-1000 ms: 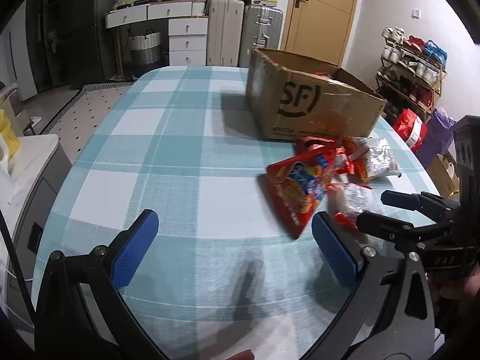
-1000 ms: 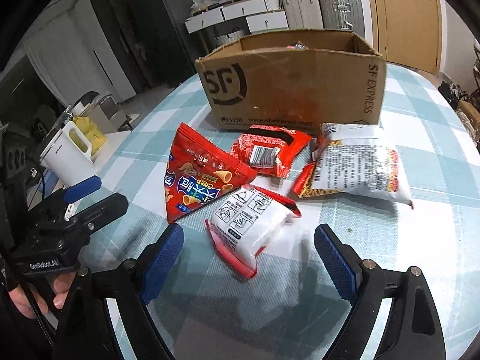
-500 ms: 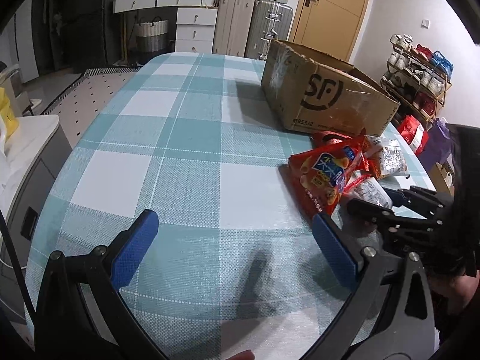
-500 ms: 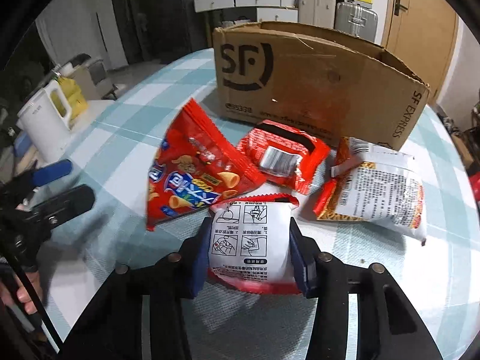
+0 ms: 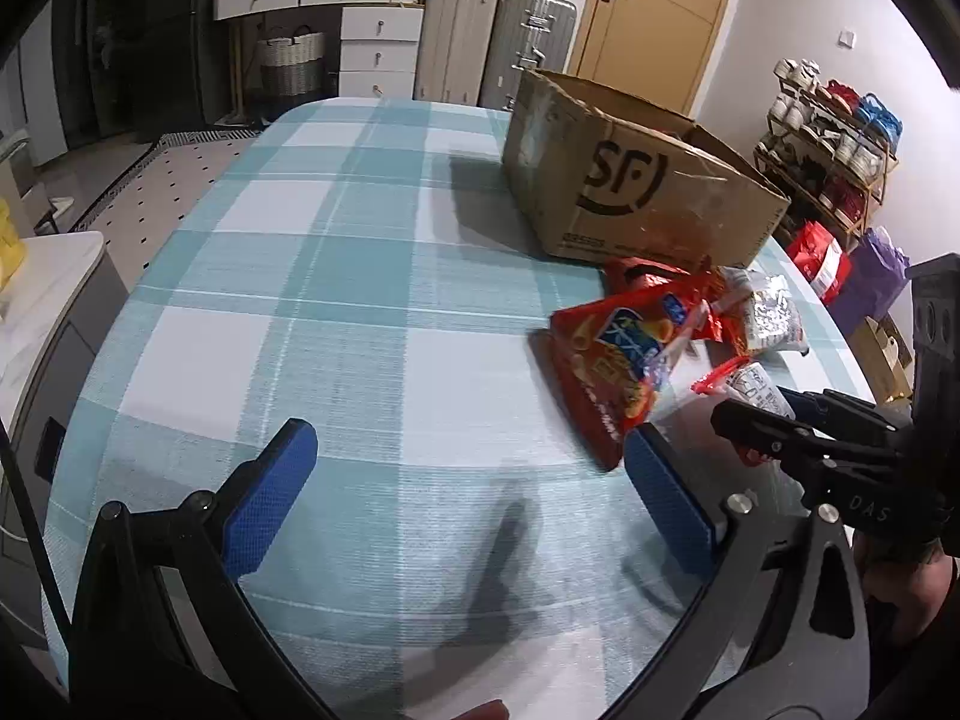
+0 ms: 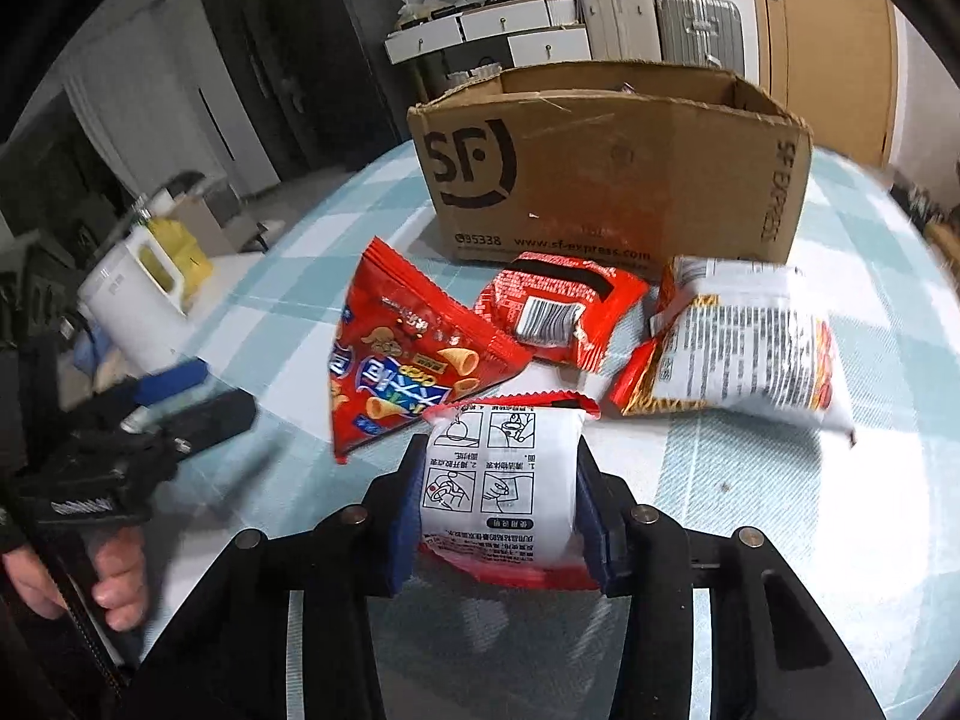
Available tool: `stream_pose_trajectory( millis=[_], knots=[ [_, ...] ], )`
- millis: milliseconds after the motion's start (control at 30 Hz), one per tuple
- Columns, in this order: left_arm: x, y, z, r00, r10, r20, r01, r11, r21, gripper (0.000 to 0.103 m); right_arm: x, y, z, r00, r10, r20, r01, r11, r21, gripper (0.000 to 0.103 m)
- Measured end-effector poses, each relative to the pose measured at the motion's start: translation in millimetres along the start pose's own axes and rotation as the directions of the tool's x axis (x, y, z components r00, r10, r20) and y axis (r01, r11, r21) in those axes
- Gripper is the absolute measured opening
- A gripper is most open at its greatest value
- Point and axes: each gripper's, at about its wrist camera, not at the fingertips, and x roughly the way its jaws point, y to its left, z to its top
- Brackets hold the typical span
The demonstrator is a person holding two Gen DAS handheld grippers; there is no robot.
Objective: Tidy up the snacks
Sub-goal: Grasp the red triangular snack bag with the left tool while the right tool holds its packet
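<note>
My right gripper [image 6: 498,498] is shut on a white snack packet with red edges [image 6: 501,480] and holds it just above the table. It also shows in the left wrist view [image 5: 750,387]. A large red chip bag [image 6: 402,360] lies to its left, a small red packet [image 6: 558,312] behind it, and a white-and-orange bag [image 6: 744,348] to the right. An open SF cardboard box [image 6: 612,174] stands behind them. My left gripper [image 5: 474,498] is open and empty over the checked tablecloth, left of the chip bag [image 5: 624,360].
The blue-and-white checked table [image 5: 336,312] stretches to the left of the box [image 5: 636,192]. A white jug [image 6: 132,306] stands off the table's left side. Suitcases and drawers [image 5: 456,48] line the far wall, and a shoe rack [image 5: 834,156] stands at the right.
My right gripper closed on the white packet and has lifted it a little. My left gripper stayed open and shifted slightly to the left, away from the snacks.
</note>
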Motion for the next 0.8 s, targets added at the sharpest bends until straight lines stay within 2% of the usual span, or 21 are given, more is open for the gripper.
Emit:
stream_pose_trajectory(
  millis=[367,800],
  knots=[
    [15,-16,16,0.995,-0.076,-0.057,0.077,0.997,0.014,0.102,-31,-27,-19,0.999,-0.007,0.054,0.004,0.998,0.060,0.044],
    [49,-46,39,0.990,-0.097,-0.099,0.103,0.993,0.059,0.102,-49,-48,-30,0.995,-0.040,0.088,0.032,0.996,0.084,0.044]
  ],
)
